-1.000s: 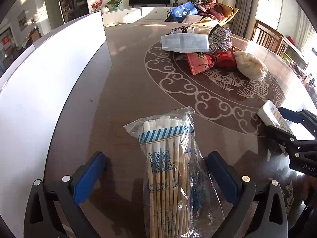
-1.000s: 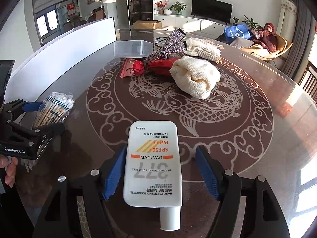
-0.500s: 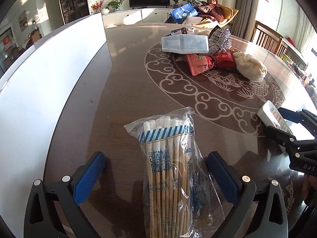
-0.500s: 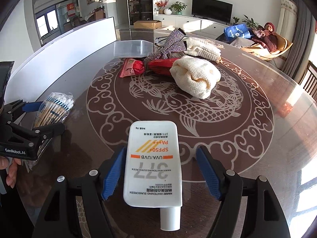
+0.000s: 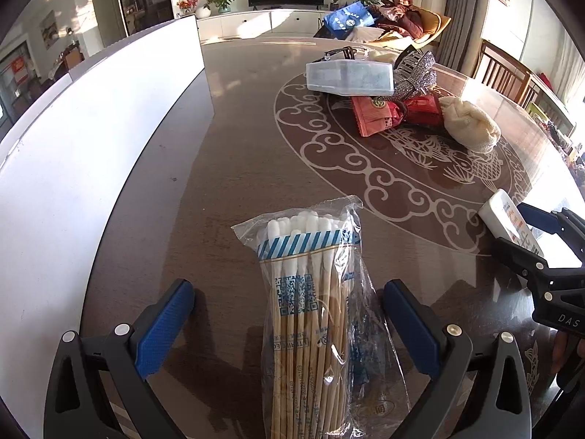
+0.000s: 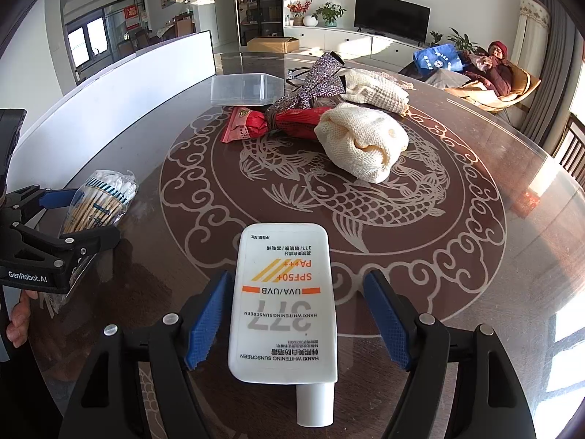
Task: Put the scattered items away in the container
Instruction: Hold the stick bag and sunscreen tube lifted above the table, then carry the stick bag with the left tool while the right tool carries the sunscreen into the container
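Both grippers low — jaws apart.

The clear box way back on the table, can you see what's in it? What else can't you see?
- Clear box: both views show only its frosted wall; the contents cannot be told.
- Cotton swab bag: left wrist view cuts off its lower end at the frame's edge.
- Sunscreen tube: in the left wrist view the right gripper covers most of it.
- Glasses: mostly hidden behind the box.

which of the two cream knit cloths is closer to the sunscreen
The rolled-up bundle, lying on the fish pattern just right of the red packets. The other cloth lies flatter and further back, behind the glittery strap, away from the sunscreen.
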Demonstrator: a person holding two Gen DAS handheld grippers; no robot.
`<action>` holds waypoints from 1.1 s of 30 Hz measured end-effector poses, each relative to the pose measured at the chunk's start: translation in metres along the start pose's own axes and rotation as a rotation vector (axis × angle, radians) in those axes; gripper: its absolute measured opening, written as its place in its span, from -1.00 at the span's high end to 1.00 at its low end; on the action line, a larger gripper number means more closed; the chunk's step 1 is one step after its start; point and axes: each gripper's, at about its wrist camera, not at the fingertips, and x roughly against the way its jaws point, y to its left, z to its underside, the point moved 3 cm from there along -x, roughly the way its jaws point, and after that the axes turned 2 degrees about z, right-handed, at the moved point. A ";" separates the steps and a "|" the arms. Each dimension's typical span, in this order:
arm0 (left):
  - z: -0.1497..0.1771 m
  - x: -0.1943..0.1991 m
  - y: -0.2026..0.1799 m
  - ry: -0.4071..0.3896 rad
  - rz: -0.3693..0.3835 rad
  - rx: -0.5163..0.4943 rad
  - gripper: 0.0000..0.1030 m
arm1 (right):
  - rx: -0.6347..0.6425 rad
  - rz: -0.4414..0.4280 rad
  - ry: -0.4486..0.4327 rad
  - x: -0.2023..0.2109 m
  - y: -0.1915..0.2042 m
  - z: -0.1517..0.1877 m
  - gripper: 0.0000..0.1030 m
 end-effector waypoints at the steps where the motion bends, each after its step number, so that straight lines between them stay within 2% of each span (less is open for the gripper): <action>1: 0.000 0.000 0.000 0.000 -0.001 0.001 -1.00 | 0.000 0.001 0.001 -0.001 0.000 0.000 -0.52; 33: -0.001 -0.005 -0.004 -0.011 0.004 -0.011 -1.00 | -0.001 -0.002 0.003 -0.001 0.001 0.000 -0.53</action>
